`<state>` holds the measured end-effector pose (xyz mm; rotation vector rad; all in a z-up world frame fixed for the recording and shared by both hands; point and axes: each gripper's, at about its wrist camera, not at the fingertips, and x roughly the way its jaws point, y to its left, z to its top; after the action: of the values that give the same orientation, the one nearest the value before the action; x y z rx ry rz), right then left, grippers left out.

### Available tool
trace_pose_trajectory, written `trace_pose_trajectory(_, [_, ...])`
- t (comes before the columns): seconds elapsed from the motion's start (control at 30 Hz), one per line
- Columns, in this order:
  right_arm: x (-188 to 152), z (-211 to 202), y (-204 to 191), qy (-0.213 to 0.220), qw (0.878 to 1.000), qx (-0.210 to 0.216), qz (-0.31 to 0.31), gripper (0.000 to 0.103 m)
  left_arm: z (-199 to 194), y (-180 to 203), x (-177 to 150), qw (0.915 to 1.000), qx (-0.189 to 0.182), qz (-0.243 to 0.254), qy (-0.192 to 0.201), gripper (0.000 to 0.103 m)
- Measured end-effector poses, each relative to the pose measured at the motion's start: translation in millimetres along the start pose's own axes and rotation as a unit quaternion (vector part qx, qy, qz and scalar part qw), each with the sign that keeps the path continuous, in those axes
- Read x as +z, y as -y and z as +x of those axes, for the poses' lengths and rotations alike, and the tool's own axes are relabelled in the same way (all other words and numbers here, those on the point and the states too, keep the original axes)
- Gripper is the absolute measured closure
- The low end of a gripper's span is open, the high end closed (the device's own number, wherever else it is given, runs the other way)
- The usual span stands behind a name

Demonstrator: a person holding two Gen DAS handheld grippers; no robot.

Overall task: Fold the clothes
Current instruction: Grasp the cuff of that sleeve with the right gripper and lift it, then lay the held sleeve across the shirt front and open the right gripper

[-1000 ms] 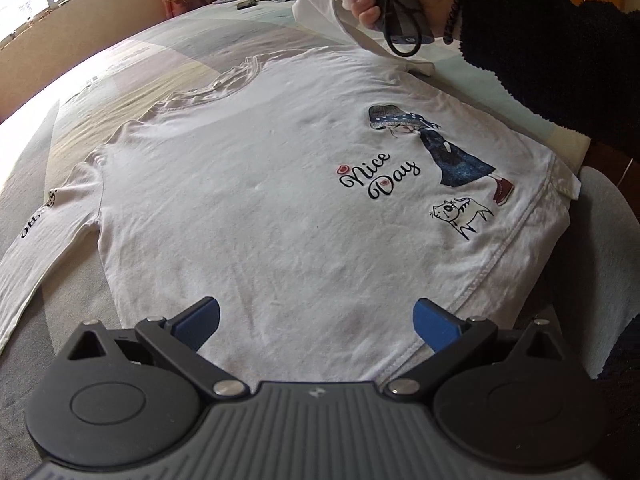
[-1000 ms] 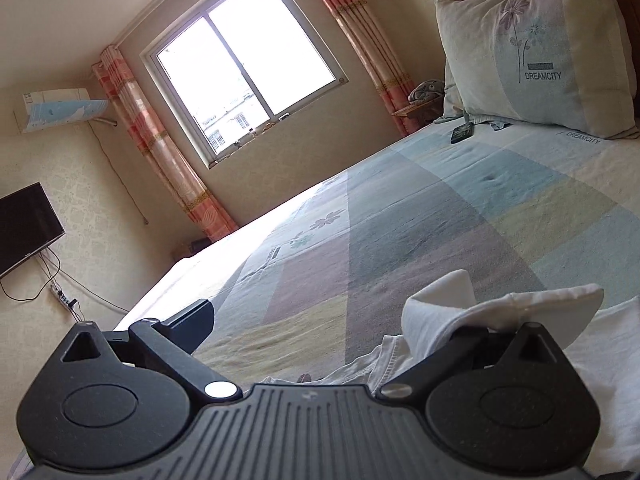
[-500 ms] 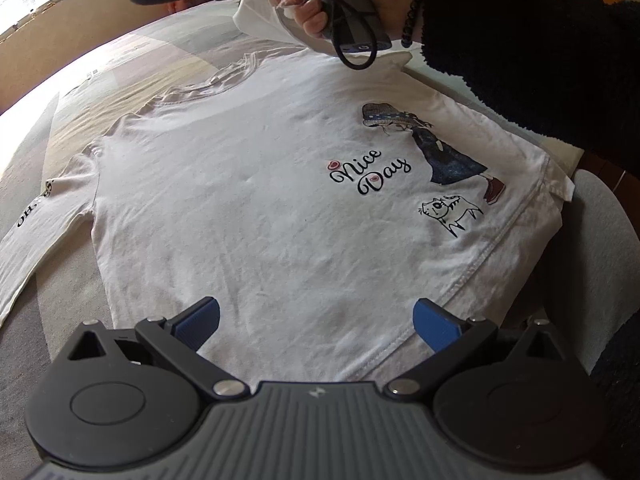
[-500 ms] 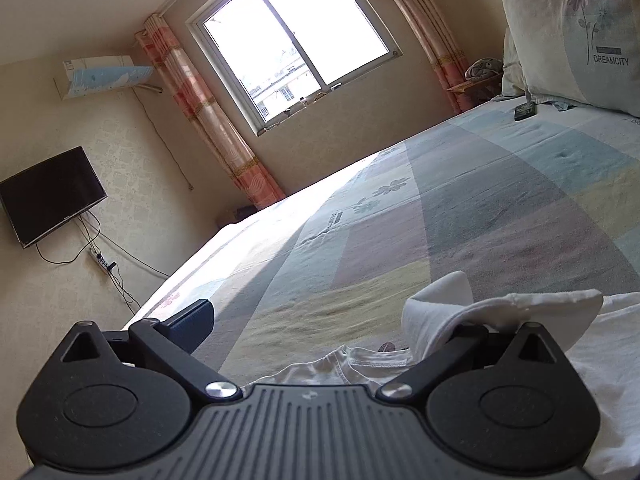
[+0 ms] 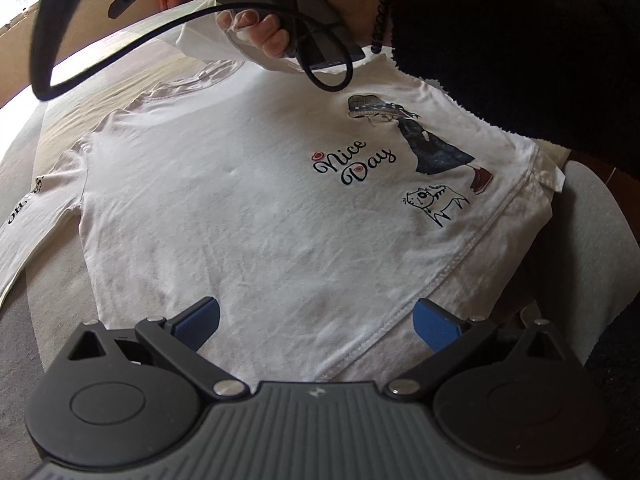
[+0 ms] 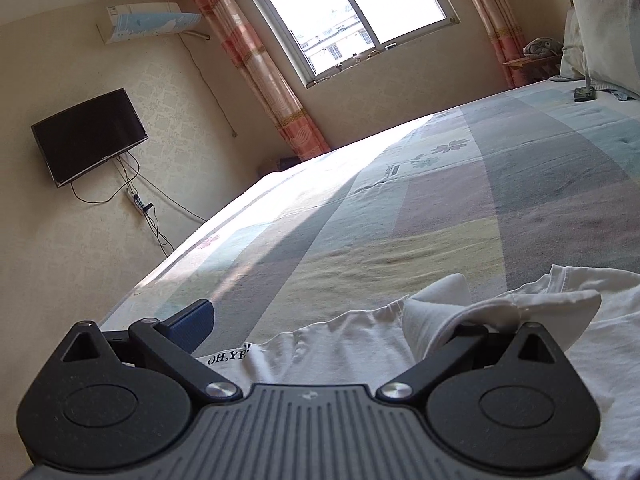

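Wall television [image 6: 89, 136], air conditioner [image 6: 152, 21], window [image 6: 348, 12], curtains [image 6: 260, 68], pillow [image 6: 600, 20].

The left gripper [image 5: 316, 322] has a dark grey ribbed body with a small pale mark in its middle, two round black discs at the sides, black link arms with silver screws, and fingers with blue ridged pads [image 5: 434, 326]. The right gripper [image 6: 332, 320] is built the same way, with one blue pad visible. The person's right hand [image 5: 304, 4] comes out of a fluffy black sleeve [image 5: 500, 40], with a dark beaded bracelet [image 5: 379, 16] at the wrist. A thick black cable [image 5: 52, 32] makes a loop near it
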<state>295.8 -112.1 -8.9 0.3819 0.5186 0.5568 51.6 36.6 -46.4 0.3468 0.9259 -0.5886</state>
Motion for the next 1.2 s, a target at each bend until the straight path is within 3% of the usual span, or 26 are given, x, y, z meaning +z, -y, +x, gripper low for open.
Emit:
trace_pose_trajectory(0.47, [-40,19,9,-0.086,0.996,-0.018,-0.002,0.0,2,4,-4,1.0,-0.006,0.001,-0.003,0.001])
trace_pose_trajectory(0.87, [-38,10,36,-0.066,0.994,-0.011,0.086,0.0,9,12,-9,0.9997,-0.026,0.004,-0.002,0.001])
trace_pose_trajectory(1.03, [-33,32,7,-0.085,0.996,-0.019,0.02,0.0,11,13,-12,0.9992,-0.039,-0.002,-0.002,0.001])
trace_pose_trajectory(1.2, [-55,61,-26,-0.164,0.983,-0.023,-0.078,0.0,12,16,-12,0.9988,-0.049,-0.002,-0.002,0.001])
